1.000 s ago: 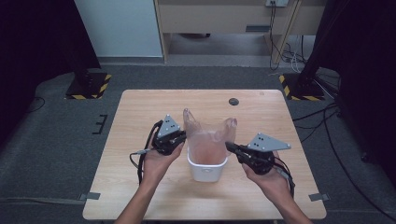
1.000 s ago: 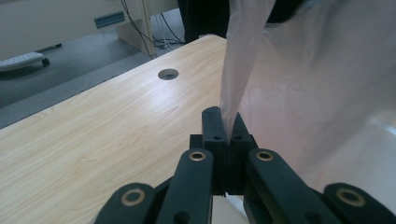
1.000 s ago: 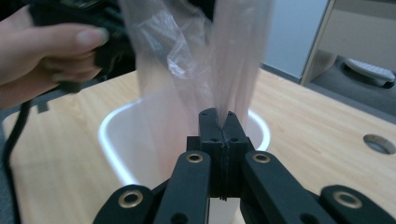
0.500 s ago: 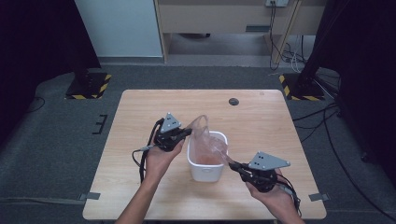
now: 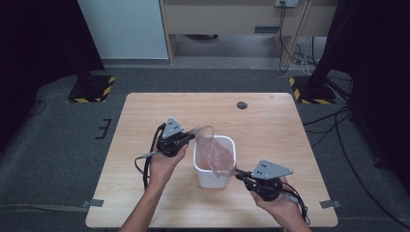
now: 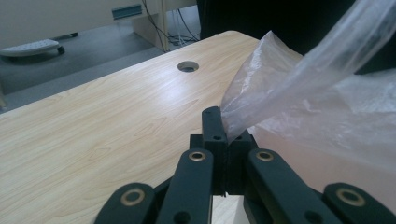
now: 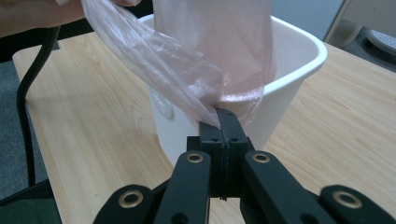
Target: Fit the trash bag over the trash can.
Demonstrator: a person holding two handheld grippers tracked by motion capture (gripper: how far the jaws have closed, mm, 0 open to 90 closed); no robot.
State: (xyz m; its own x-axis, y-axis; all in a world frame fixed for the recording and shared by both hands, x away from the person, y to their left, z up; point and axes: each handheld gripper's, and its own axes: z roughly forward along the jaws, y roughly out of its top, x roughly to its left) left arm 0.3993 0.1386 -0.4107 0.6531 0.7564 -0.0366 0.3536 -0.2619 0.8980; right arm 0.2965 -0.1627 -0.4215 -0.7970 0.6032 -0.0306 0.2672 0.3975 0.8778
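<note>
Risk first: the thin, translucent pink plastic bag [image 5: 216, 153] is stretched between two pairs of tongs, and a pull that is too hard or uneven would probably tear the film or slip it out of one grip. A sideways tug could also tip or slide the small white rectangular plastic bin [image 5: 214, 178], which stands free on the pale wooden bench [image 5: 290, 140] and looks light.

The left tongs [image 5: 190, 137] are closed on one edge of the bag; in the left gripper view the jaws meet with a pinch of film caught between them [image 6: 223, 122], and the bag [image 6: 317, 102] fans out up and to the right. The right tongs [image 5: 239, 175] are likewise clamped on the opposite edge; in the right gripper view the film runs straight into the closed jaw tips [image 7: 223, 122], low against the outside wall of the bin [image 7: 299, 60].

From the high view, the bag hangs partly inside the bin, its body sagging into the opening. One corner is drawn up and to the bin's left by the left tongs. The other is drawn over the near right rim and down towards the person by the right tongs. The bin sits between the two hands, near the bench's middle. Whether the bag's bottom reaches the bin floor cannot be told, as the film hides it.

A small dark round hole [image 5: 242, 105] lies in the bench farther back, well apart from the work.
</note>
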